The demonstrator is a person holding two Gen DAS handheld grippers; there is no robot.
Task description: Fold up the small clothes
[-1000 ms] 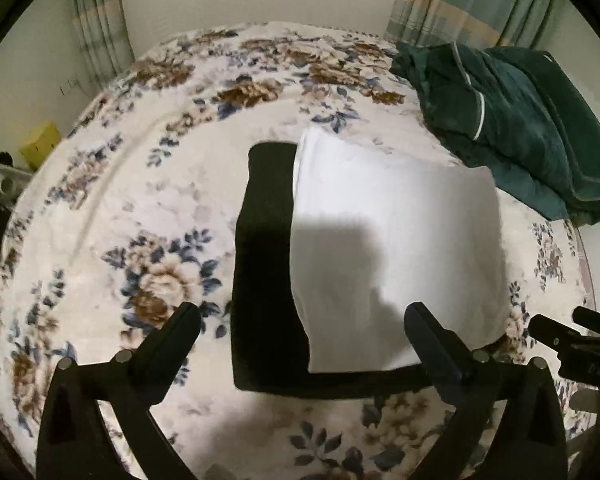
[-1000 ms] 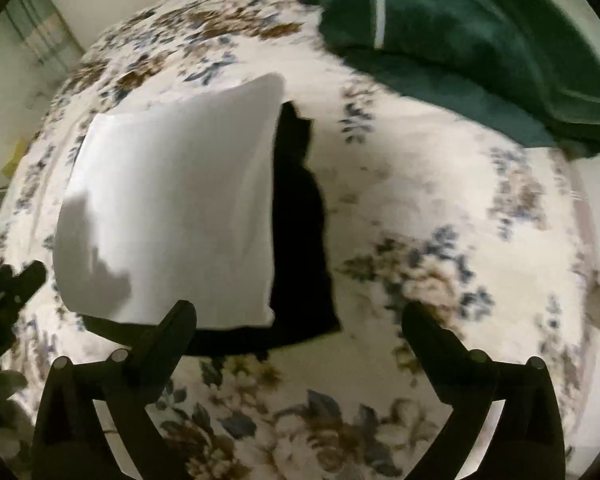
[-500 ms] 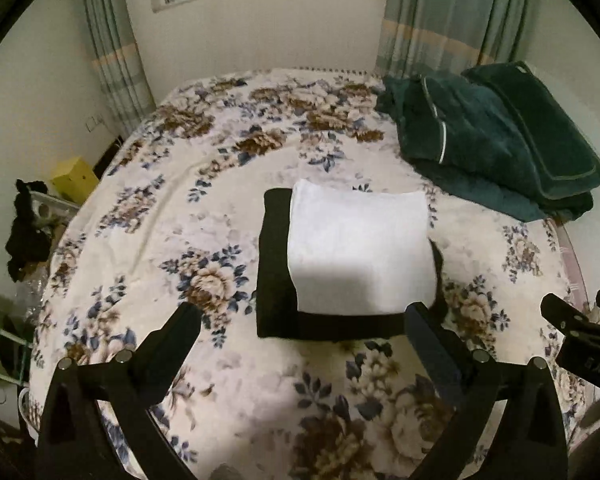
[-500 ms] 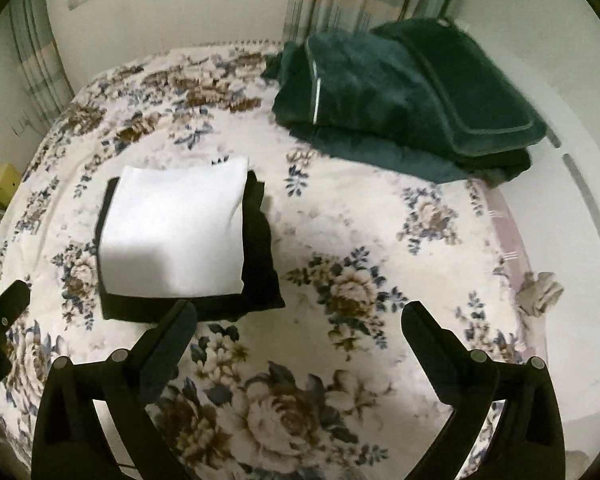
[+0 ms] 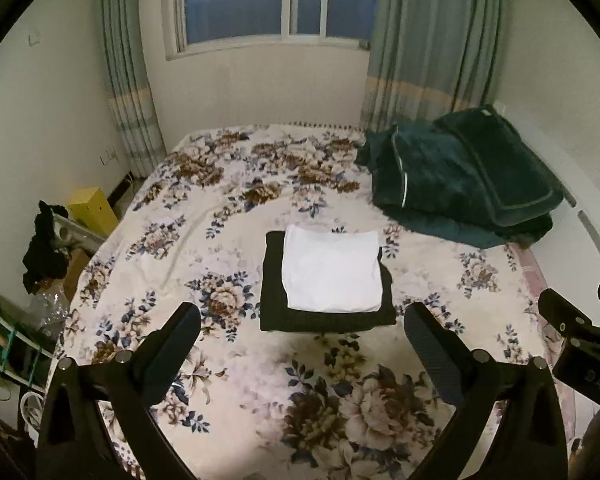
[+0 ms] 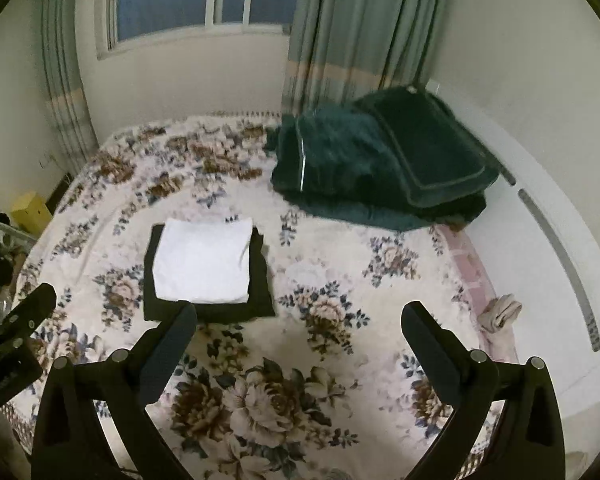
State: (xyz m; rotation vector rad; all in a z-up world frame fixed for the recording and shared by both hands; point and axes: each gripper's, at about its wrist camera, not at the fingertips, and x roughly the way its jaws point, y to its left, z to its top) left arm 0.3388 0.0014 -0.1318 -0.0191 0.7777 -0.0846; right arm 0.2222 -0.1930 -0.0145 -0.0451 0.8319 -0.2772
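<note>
Left gripper (image 5: 300, 320): jaws spread, empty. Right gripper (image 6: 298, 318): jaws spread, empty. Folded white garment (image 5: 332, 270): flat, near-square, no clear long axis, atop folded black garment (image 5: 274, 280), mid floral bedspread (image 5: 228, 376). No legible writing.

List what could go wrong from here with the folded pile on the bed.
1. The folded white cloth lies off-centre on the folded black garment, on a soft floral bedspread; a nudge could slide it off.
2. Both the left hand-held gripper and the right hand-held gripper are open and empty; reaching back in might snag the near edge and undo the folds.
3. The dark green blanket heap nearby could get dragged in.
</note>
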